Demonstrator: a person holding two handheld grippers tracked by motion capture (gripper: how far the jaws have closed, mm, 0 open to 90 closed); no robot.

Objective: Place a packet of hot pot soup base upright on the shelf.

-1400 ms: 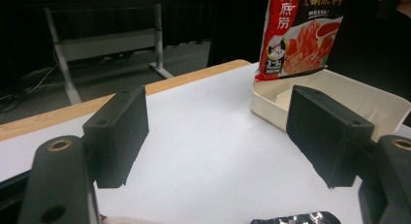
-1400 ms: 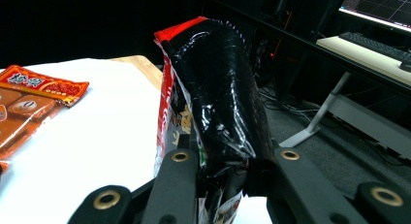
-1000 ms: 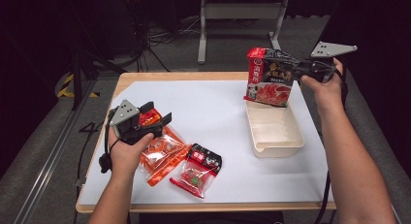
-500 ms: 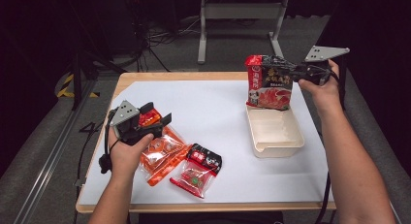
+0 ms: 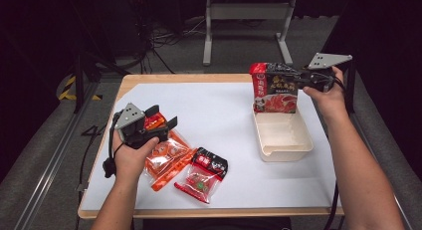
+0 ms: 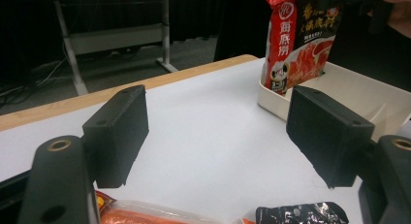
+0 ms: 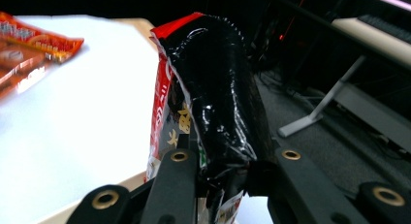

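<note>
Over the tray [image 5: 283,143], right claw [image 5: 298,80] clamped on sauce packet [image 5: 275,88], left claw [image 5: 166,124] wide open, empty

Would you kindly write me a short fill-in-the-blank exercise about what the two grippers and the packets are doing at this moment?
1. The right gripper holds the red and black packet upright above the ____ end of the cream tray.
2. The left gripper has its jaws ____, with nothing between them.
3. The orange packet lies on the ____ sheet covering the table.
4. The cream tray's floor looks ____.

Missing words: far; open; white; bare
</note>
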